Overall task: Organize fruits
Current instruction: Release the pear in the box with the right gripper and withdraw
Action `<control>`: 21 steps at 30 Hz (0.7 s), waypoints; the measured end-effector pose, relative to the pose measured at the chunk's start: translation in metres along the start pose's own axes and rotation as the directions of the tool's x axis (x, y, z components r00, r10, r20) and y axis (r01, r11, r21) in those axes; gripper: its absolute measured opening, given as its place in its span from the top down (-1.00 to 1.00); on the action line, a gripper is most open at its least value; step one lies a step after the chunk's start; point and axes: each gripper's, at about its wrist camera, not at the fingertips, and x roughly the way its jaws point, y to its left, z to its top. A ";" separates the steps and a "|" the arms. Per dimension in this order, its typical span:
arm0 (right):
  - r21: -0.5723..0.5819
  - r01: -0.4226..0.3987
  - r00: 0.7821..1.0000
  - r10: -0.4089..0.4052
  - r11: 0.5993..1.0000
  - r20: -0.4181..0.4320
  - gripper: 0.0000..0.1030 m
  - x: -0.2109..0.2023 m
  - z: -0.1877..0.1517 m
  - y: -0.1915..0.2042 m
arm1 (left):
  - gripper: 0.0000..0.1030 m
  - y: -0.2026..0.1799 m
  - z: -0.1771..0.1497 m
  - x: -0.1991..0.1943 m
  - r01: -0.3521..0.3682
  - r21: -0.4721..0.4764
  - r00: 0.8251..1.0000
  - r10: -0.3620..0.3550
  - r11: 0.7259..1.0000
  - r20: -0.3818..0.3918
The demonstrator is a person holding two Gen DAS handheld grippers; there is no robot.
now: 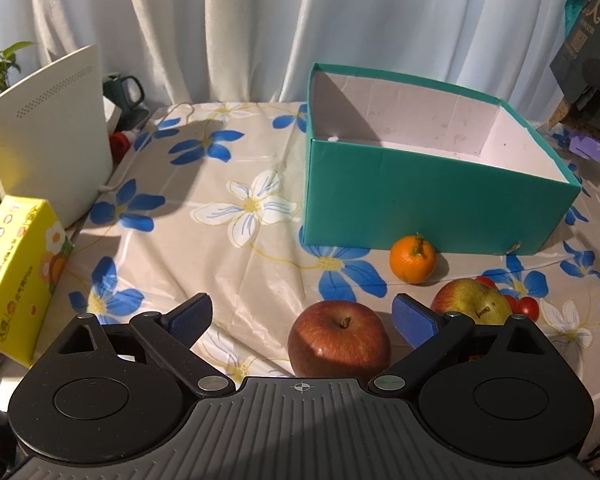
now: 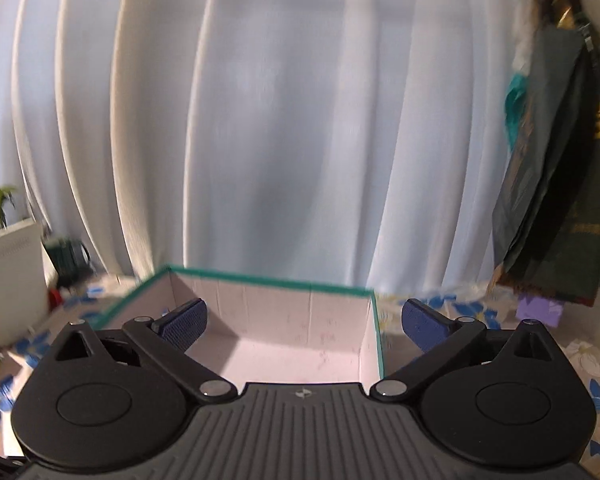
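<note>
**Barely begun: every fruit in sight lies outside the box**

So far the teal box (image 1: 420,196) looks bare inside. The left wrist view shows only its pale floor and walls, and the right wrist view, looking down into it from closer, shows no fruit either, though the near part of the floor is hidden behind the tool body.

All the fruit in view sits on the flowered table (image 1: 220,184) in front of the box. A red apple (image 1: 340,338) lies nearest, between the spread fingers of the left claw (image 1: 302,320), closer to the right-hand pad but not gripped. A red-and-yellow apple (image 1: 470,300) rests beside that pad, with small red cherry-like fruits (image 1: 526,306) just behind it. A mandarin (image 1: 412,258) stands just in front of the box's near wall.

The left claw is spread wide and holds nothing. The right claw (image 2: 302,320) is likewise apart and carries nothing, hovering over the box opening; its picture is blurred.

By my reading nothing has been sorted yet. Four kinds of fruit remain to move, the red apple likely first.
</note>
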 end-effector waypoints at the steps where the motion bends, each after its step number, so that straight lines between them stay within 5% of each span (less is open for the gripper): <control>1: 0.000 -0.013 1.000 0.013 1.000 0.016 -1.00 -0.012 -0.008 0.002 | -0.93 0.000 0.000 0.001 0.011 -0.006 1.000 -0.011 1.000 -0.002; 7: 0.033 -0.050 0.992 0.053 0.998 -0.117 -1.00 -0.035 -0.036 0.012 | -0.93 -0.008 -0.002 0.006 0.011 0.030 1.000 -0.011 0.999 0.005; 21: 0.147 -0.050 0.972 0.082 0.988 -0.221 -1.00 -0.046 -0.061 0.009 | -0.92 -0.015 -0.014 0.034 0.008 0.049 0.994 -0.003 0.999 -0.106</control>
